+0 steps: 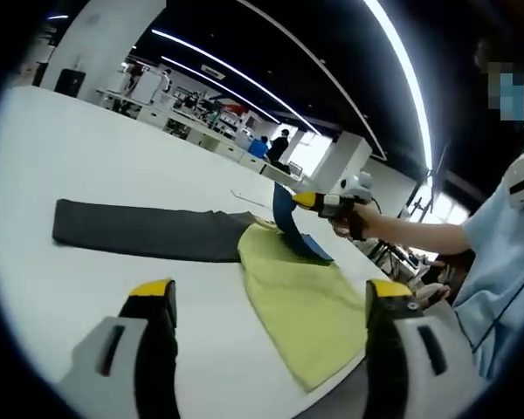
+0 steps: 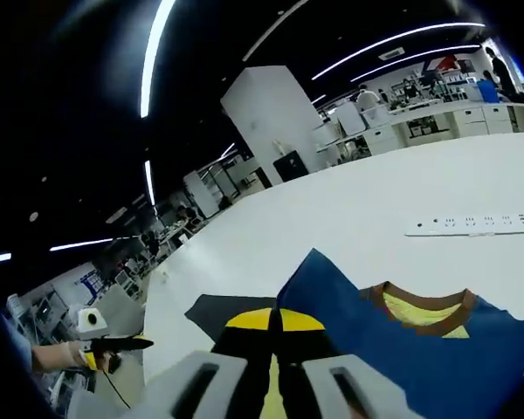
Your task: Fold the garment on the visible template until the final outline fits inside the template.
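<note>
Right gripper view: right tongs clenched on blue garment, lifting its edge off the bench to fold; left tongs released.

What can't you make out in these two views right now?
- Left gripper view: the blue garment is mostly hidden behind the yellow cloth; only a lifted edge shows, held by the right gripper.
- Right gripper view: the garment's lower part is cut off by the frame edge and the shut jaws.
- Right gripper view: the left gripper is too small to tell open or shut.
- Dark cloth: what garment it is stays unclear.
</note>
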A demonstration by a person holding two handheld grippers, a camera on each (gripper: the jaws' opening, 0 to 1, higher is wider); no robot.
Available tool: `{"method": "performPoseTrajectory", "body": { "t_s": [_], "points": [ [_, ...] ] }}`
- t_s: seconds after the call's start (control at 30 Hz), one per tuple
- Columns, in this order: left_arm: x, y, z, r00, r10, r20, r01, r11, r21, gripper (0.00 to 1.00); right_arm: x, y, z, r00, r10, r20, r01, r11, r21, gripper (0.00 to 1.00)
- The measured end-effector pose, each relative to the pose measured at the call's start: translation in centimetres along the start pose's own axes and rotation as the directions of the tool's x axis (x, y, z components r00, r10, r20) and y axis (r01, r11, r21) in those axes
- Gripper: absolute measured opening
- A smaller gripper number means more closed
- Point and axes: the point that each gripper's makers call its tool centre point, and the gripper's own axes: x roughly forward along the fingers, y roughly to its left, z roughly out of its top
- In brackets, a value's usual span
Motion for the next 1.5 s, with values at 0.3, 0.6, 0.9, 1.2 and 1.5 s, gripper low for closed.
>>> {"method": "performPoseTrajectory", "body": {
  "t_s": [0.3, 0.6, 0.9, 1.2, 1.5],
  "points": [
    [-0.5, 0.3, -0.7, 1.0, 0.019, 0.002, -0.019, 1.0, -0.022, 0.86, 1.9, -1.3, -3.9, 0.995, -0.022, -0.092, 0.023, 1.0, 0.004, 0.0],
    [-0.7, 0.7, -0.9, 1.0, 0.029, 0.006, -0.028, 0.999, -0.04, 0.86, 3.7, -1.3, -6.0, 0.991, -0.015, -0.133, 0.019, 0.999, 0.026, 0.0],
    [-0.7, 0.8, -0.8, 0.999, 0.031, 0.009, -0.031, 0.999, -0.045, 0.86, 4.9, -1.5, -7.5, 0.985, -0.017, -0.171, 0.022, 0.999, 0.027, 0.0],
    [-0.8, 0.6, -0.1, 1.0, 0.026, 0.013, -0.026, 0.999, -0.029, 0.87, 5.4, -1.3, -7.9, 0.985, -0.006, -0.174, 0.002, 1.0, -0.024, 0.0],
    [0.1, -0.1, 0.8, 0.999, -0.005, 0.041, 0.004, 1.0, 0.002, 0.87, 4.3, -1.6, -7.7, 0.986, -0.025, -0.168, 0.012, 0.997, -0.079, 0.0]
  ]
}}
